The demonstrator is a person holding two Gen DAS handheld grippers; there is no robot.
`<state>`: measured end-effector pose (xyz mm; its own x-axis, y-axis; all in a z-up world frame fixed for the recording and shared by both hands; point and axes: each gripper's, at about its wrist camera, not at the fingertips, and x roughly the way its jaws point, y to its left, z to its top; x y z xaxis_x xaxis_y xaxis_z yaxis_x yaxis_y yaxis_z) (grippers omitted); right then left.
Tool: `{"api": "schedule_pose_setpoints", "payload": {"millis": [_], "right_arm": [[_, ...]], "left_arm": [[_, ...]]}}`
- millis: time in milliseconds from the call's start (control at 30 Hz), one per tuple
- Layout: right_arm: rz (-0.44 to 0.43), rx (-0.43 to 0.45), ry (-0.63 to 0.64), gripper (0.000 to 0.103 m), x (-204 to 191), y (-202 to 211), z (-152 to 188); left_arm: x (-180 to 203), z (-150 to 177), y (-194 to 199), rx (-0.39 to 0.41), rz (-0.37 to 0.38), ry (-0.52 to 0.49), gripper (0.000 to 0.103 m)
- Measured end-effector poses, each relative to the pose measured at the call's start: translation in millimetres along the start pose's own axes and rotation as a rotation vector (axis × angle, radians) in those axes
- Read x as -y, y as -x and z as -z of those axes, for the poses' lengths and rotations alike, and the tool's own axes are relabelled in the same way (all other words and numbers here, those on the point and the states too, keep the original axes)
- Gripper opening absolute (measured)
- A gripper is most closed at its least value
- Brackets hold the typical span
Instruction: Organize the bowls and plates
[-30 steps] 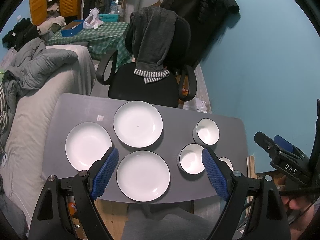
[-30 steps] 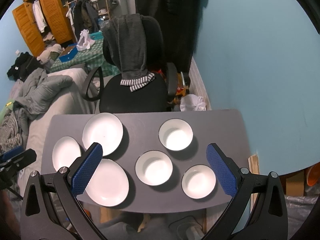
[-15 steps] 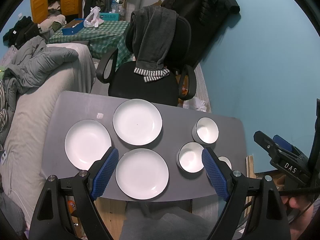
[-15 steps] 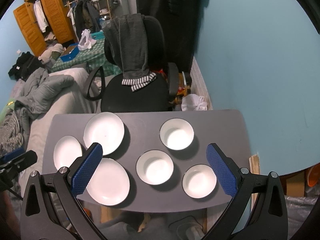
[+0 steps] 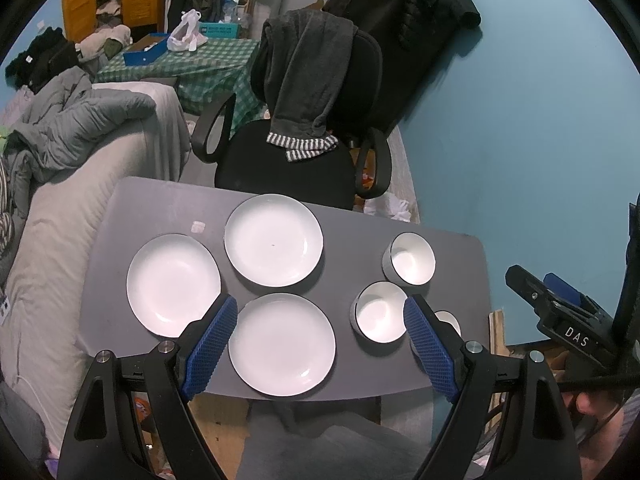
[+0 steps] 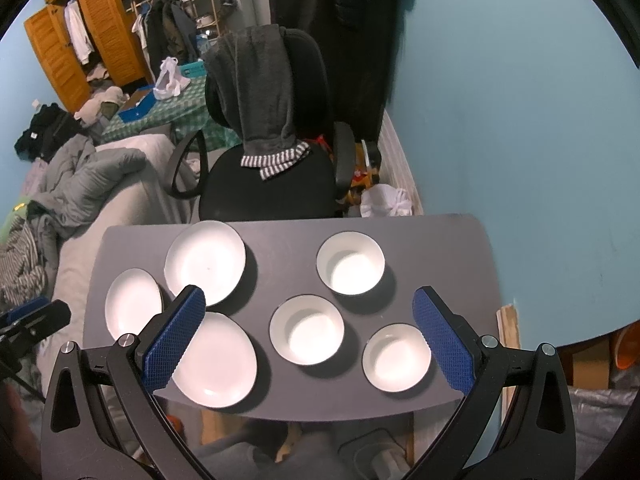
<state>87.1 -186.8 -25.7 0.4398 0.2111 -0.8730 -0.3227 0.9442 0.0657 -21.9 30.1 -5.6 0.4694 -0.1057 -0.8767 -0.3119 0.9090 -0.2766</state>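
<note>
Above the grey table (image 6: 288, 248), both claws hang spread apart, empty; only the right gripper (image 6: 308, 336) sees the near bowl (image 6: 397, 358) whole, which the left gripper (image 5: 320, 344) half hides.

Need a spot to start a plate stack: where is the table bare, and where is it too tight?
Bare gray table runs between the far plate and far bowl; another patch lies at the far-left corner. Crowded: the three plates nearly touch, and the middle bowl and near bowl sit close.

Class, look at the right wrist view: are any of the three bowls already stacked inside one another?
No: the far bowl, middle bowl and near bowl each sit apart on the table.
</note>
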Motion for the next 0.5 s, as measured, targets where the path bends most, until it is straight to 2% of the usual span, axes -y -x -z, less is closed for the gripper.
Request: {"api": "schedule_pose_setpoints", "payload": {"millis": [500], "right_arm": [[0.012, -0.045, 0.047, 0.101, 3, -21, 0]], "left_arm": [[-21, 3, -6, -0.004, -0.028, 0.015, 0.087]]}}
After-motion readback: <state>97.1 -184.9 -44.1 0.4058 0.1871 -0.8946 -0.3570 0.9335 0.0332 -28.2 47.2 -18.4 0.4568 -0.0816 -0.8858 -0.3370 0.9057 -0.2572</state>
